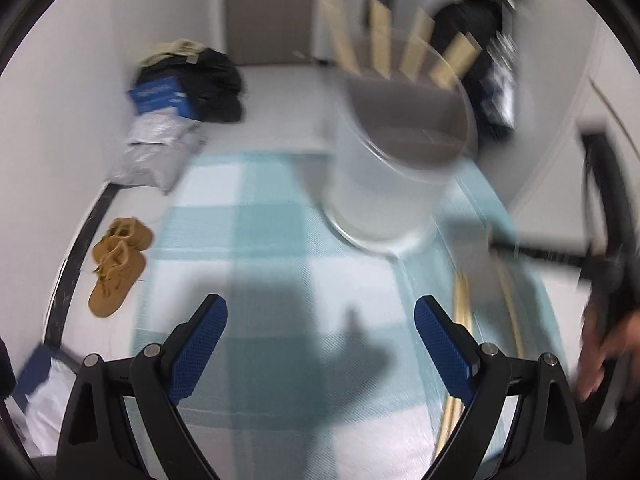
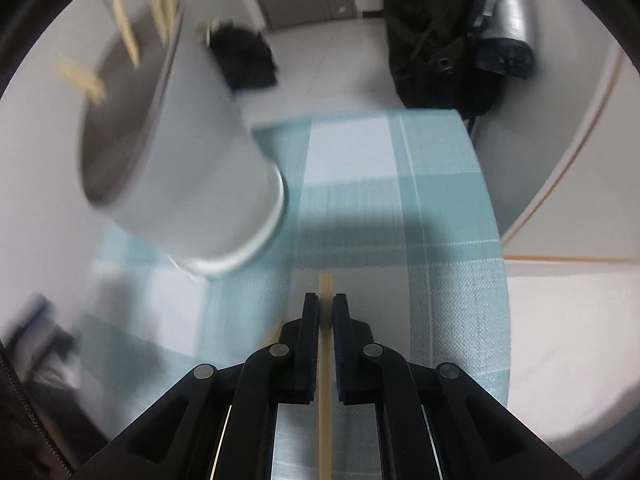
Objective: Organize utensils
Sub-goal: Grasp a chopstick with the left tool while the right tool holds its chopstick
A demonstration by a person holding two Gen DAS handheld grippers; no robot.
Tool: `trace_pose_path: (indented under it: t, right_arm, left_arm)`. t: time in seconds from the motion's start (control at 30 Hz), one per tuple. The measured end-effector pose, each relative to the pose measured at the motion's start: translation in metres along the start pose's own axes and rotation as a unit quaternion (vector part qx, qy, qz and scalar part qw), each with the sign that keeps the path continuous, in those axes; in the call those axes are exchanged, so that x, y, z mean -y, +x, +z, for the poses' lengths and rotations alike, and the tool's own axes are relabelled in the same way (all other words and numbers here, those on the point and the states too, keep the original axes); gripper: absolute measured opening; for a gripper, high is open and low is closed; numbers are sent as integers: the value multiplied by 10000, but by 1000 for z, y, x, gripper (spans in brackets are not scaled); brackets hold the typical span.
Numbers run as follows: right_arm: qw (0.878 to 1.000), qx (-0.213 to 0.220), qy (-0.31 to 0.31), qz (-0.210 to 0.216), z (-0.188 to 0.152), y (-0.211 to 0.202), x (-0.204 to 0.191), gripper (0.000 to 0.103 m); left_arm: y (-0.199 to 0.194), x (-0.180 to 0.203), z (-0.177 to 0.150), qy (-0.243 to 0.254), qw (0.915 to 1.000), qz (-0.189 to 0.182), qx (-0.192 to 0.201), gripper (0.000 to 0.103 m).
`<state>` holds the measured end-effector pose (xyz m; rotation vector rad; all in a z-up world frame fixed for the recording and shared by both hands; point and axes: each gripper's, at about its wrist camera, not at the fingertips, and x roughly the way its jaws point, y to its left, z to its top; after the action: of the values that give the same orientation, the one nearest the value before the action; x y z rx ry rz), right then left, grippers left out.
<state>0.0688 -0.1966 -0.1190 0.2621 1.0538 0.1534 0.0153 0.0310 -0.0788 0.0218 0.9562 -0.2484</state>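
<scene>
**Right gripper clamps a wooden stick; left gripper spread wide over the cloth**

Left wrist view: the left gripper (image 1: 320, 332) sits at the bottom of the frame with its blue-padded fingers (image 1: 200, 344) set wide apart and nothing between them. Below lies a teal-and-white checked cloth (image 1: 280, 240). A white cylindrical holder (image 1: 384, 196), blurred, stands on the cloth right of centre in the upper half, with flat wooden sticks (image 1: 380, 40) fanning out of its top. More sticks (image 1: 462, 308) lie on the cloth at the lower right, beside the right finger. A pair of tan shoes (image 1: 118, 264) sits on the floor at the left.

Right wrist view: the right gripper (image 2: 326, 312) at bottom centre has its fingers drawn narrow, pressed on a single wooden stick (image 2: 325, 412) that runs lengthwise between them, its tip poking out just past the fingertips. The holder (image 2: 192, 184) fills the upper left, tilted in the picture, sticks (image 2: 128, 32) protruding. A black bag (image 2: 432, 48) stands at the upper right.
</scene>
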Motion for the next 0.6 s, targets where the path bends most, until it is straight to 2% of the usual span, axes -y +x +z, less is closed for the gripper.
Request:
trace_pose_path:
  t: [0.1,0.3,0.43,0.6]
  right_arm:
    - [9980,381,368,333,4,-23,21,6]
    - [9874,981,793,959,-5,-57,36,6]
    - [9804,1140,993,1266,-6,-64,47,6]
    - [9731,1309,1256,1418,-7,-72,64,6]
  left_arm:
    - [12,16,-5,197,9987,-223,-414,92]
    - [30,32,-9,427,9950,-217,-875,92]
    - [34,36,-11,658,9926,0,-1020,92]
    - [39,41,-12,732,9895,-58,-1244,92]
